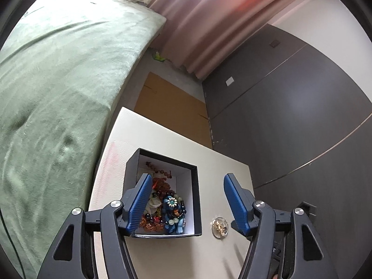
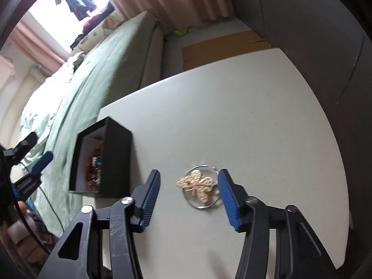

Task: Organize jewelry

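A black open box (image 1: 195, 200) with a white lining stands on the white table (image 1: 223, 162) and holds several bead bracelets and a blue beaded piece (image 1: 173, 211). A gold ornament on a clear round disc (image 1: 219, 227) lies on the table right of the box. My left gripper (image 1: 186, 202) is open above the box's right part and empty. In the right wrist view the gold ornament (image 2: 197, 184) lies between the fingers of my open right gripper (image 2: 189, 194), nearer the right finger (image 2: 229, 200). The box (image 2: 111, 160) is to its left.
A bed with a green blanket (image 1: 58, 93) runs along the table's left side. Dark cabinet doors (image 1: 290, 116) stand on the right. Brown cardboard (image 1: 172, 107) lies on the floor beyond the table, under pink curtains (image 1: 209, 23). The other gripper (image 2: 32, 167) shows at the right wrist view's left edge.
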Demonstrator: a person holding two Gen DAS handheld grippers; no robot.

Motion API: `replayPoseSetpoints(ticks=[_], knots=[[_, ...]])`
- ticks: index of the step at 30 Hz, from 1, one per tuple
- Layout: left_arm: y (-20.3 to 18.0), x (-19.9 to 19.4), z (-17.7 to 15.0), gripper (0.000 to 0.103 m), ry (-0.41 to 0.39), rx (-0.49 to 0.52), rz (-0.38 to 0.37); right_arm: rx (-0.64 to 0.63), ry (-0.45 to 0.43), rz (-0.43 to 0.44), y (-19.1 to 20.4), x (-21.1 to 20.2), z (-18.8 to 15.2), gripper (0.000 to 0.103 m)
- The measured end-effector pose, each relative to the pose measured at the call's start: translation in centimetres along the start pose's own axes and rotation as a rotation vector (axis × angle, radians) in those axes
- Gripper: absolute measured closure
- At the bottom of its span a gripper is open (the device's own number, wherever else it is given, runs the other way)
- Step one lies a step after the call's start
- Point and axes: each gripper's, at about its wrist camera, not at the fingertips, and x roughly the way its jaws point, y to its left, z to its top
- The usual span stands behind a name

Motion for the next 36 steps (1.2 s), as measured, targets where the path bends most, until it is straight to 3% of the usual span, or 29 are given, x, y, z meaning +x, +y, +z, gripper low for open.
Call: replayPoseSetpoints(ticks=[3, 7, 12, 16, 18, 19, 24, 25, 26, 28, 29, 34, 35, 36], knots=[[0.1, 0.1, 0.1, 0.038, 0.001, 0.000, -0.002, -0.018, 0.020, -0.028, 0.1, 0.7, 0.0, 0.049], [0.1, 0.5, 0.2, 0.038, 0.016, -0.002, 0.003, -0.128, 0.062, -0.134, 1.9, 2.4, -0.4, 0.041], [0.5, 0.3, 0.5, 0.038, 0.006, -0.020, -0.003, -0.228, 0.098, -0.229, 3.4, 4.0, -1.0, 0.040], [0.8, 0.1, 0.5, 0.038, 0.005, -0.027, -0.005, -0.283, 0.090, -0.258, 3.7, 4.2, -1.1, 0.040], [0.8, -0.1, 0.5, 0.038, 0.004, -0.027, -0.006, -0.312, 0.084, -0.273, 3.9, 4.2, -1.4, 0.045], [0.8, -0.1, 0.4, 0.038, 0.004, -0.027, -0.006, -0.317, 0.080, -0.265, 3.9, 4.1, -1.3, 0.052], [0.8, -0.2, 0.3, 0.038, 0.005, -0.025, -0.006, -0.264, 0.083, -0.208, 3.0, 3.7, -1.2, 0.053], [0.8, -0.2, 0.3, 0.038, 0.005, -0.025, -0.005, -0.240, 0.086, -0.181, 2.6, 3.5, -1.1, 0.056], [0.8, -0.3, 0.2, 0.038, 0.005, -0.024, -0.005, -0.222, 0.088, -0.160, 2.2, 3.2, -1.1, 0.073], [0.8, -0.3, 0.2, 0.038, 0.003, -0.025, -0.007, -0.172, 0.093, -0.112, 1.7, 2.9, -0.9, 0.075], [0.8, -0.4, 0.2, 0.038, 0.003, -0.025, -0.006, -0.162, 0.088, -0.099, 1.6, 2.7, -0.9, 0.082], [0.9, -0.6, 0.0, 0.038, 0.004, -0.023, -0.007, -0.124, 0.054, -0.039, 1.4, 1.1, -1.0, 0.085], [0.9, -0.7, 0.0, 0.038, 0.003, -0.024, -0.007, -0.116, 0.045, -0.021, 1.3, 0.8, -1.0, 0.094], [1.0, -0.7, 0.0, 0.038, 0.003, -0.024, -0.007, -0.109, 0.044, -0.010, 1.2, 0.6, -1.1, 0.096]])
